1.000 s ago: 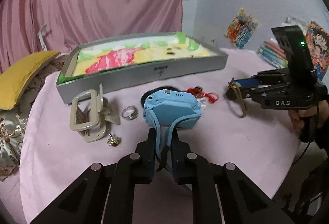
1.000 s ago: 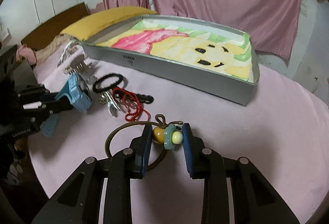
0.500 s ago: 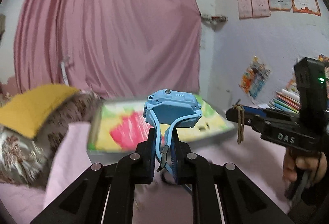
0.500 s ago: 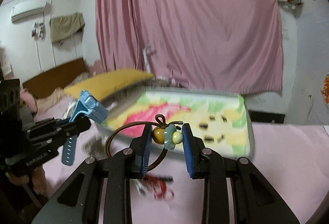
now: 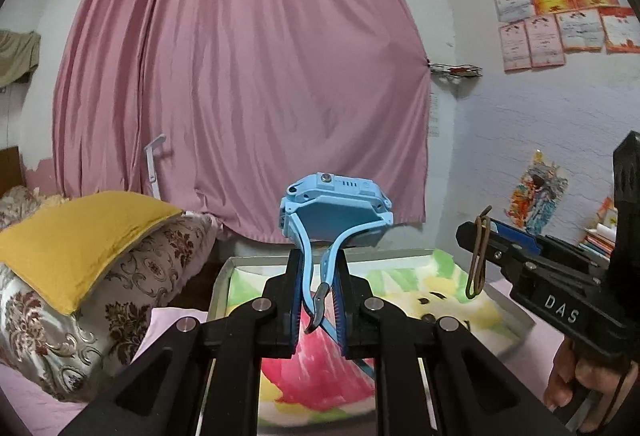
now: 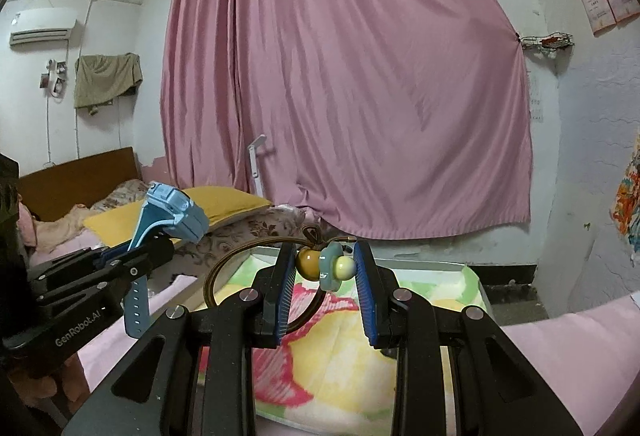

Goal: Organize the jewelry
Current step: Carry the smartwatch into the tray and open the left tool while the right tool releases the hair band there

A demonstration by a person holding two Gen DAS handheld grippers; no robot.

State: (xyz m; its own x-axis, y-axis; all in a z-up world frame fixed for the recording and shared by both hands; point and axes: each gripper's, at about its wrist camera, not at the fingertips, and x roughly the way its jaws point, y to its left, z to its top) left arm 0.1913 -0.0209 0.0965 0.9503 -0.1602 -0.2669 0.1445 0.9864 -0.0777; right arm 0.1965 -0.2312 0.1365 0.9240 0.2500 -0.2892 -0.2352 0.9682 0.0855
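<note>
The tray [image 5: 516, 318] lies below both grippers and looks empty where visible. The left gripper [image 5: 316, 296] is closed on a blue watch [image 5: 336, 210] above the tray; the right gripper [image 6: 322, 278] clamps a beaded bracelet [image 6: 324, 264] above it. Neither piece is placed yet.

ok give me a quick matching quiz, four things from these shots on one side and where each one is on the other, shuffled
Things:
1. blue watch
2. beaded hair tie
3. yellow pillow
4. tray

Places:
A. on the patterned cushion at the left
B. gripped in the right tongs
C. below both tongs, on the pink cloth
D. held by its strap in the left tongs

Pairs: 1-D, 2-B, 3-A, 4-C
</note>
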